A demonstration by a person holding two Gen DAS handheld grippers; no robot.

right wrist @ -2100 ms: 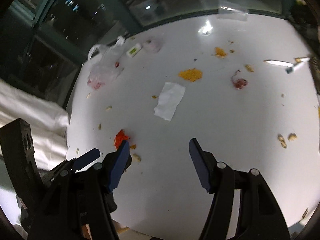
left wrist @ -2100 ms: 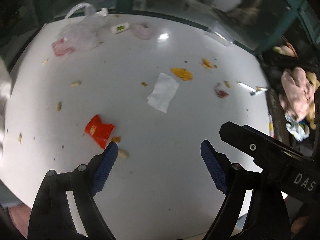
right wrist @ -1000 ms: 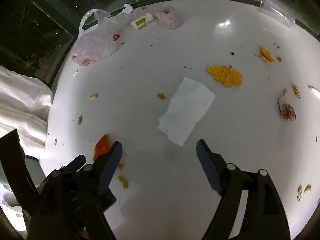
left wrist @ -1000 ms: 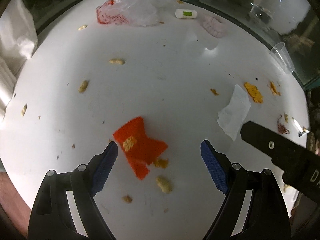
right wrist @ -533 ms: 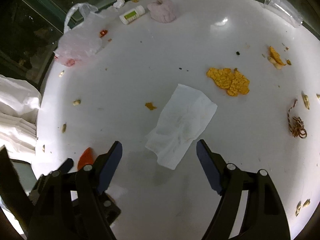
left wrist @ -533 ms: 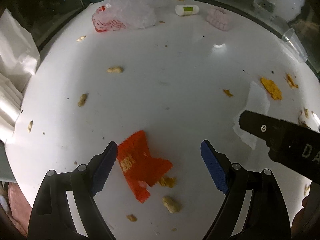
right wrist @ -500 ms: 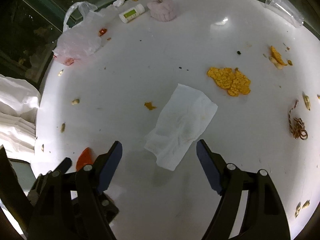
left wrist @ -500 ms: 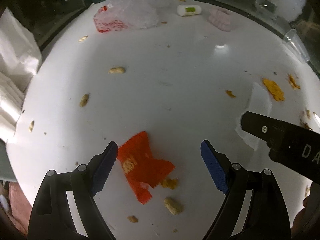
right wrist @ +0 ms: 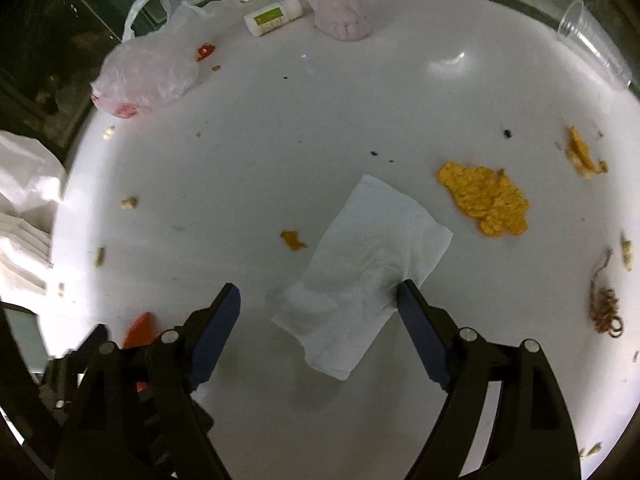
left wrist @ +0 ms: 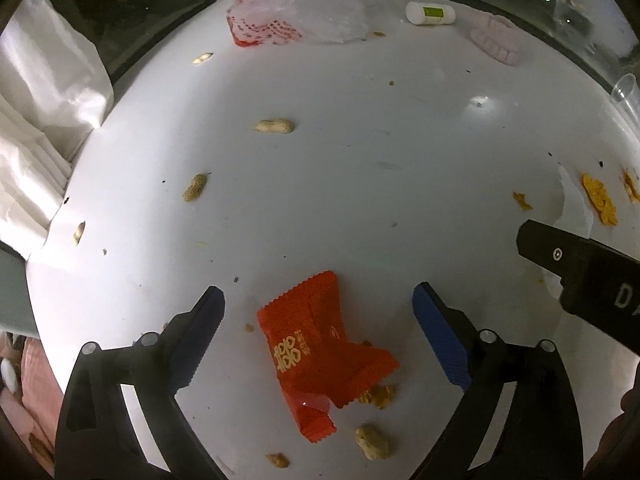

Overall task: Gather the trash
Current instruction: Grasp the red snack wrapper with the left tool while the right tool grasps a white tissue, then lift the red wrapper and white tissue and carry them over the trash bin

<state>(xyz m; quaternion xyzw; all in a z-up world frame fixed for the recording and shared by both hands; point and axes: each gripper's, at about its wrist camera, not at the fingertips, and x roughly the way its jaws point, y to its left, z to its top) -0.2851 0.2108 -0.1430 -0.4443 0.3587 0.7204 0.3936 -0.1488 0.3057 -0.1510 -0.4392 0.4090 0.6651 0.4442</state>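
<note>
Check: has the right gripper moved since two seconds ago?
Yes. The right gripper has advanced toward the napkin, which now lies between its open fingers.

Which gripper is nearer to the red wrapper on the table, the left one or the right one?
Left. The left gripper is open with the red wrapper lying between its fingers. The right gripper is off to the side, open around the white napkin.

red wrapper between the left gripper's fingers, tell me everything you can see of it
The red wrapper is a shiny foil-like snack packet with zigzag edges and yellow print, torn open and crumpled. It lies flat on the white table, between the open left gripper fingers, untouched. Yellow crumbs sit against its lower right edge.
</note>
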